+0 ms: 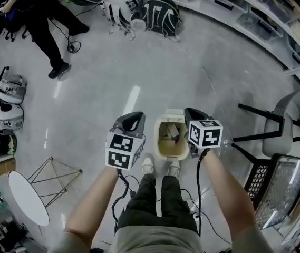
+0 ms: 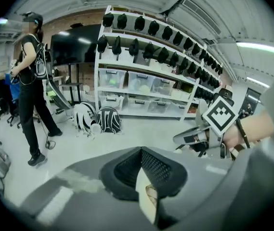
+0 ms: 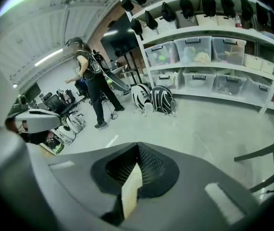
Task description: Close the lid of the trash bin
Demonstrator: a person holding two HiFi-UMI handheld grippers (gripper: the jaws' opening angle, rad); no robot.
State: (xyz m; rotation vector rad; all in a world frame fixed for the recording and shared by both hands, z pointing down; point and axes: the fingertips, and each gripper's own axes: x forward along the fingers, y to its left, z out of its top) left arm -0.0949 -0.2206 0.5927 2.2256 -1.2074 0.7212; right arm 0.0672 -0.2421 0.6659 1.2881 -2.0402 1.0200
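The left gripper (image 2: 140, 150) is keeping its two dark jaws pressed together, and they are not holding anything. The right gripper (image 3: 137, 146) is doing the same, with its jaws shut tight on nothing. Both grippers are hanging in the air above the floor, well above the bin.

In the head view, the left gripper (image 1: 131, 121) and the right gripper (image 1: 196, 115) are sitting side by side. The small cream plastic trash bin (image 1: 163, 146) is standing on the shiny grey floor (image 1: 213, 67) and showing between them, just in front of the person's white shoes (image 1: 147, 165). The bin is lying open, with bits of rubbish showing inside. Its pale lid (image 1: 173, 113) is standing up at the far edge.

Further away, two black and white backpacks (image 1: 144, 12) are resting on the floor by the long white shelf with clear boxes (image 3: 209, 57). A person in black clothes (image 2: 31, 81) is standing off to the left. A grey chair (image 1: 292, 117) is waiting on the right.
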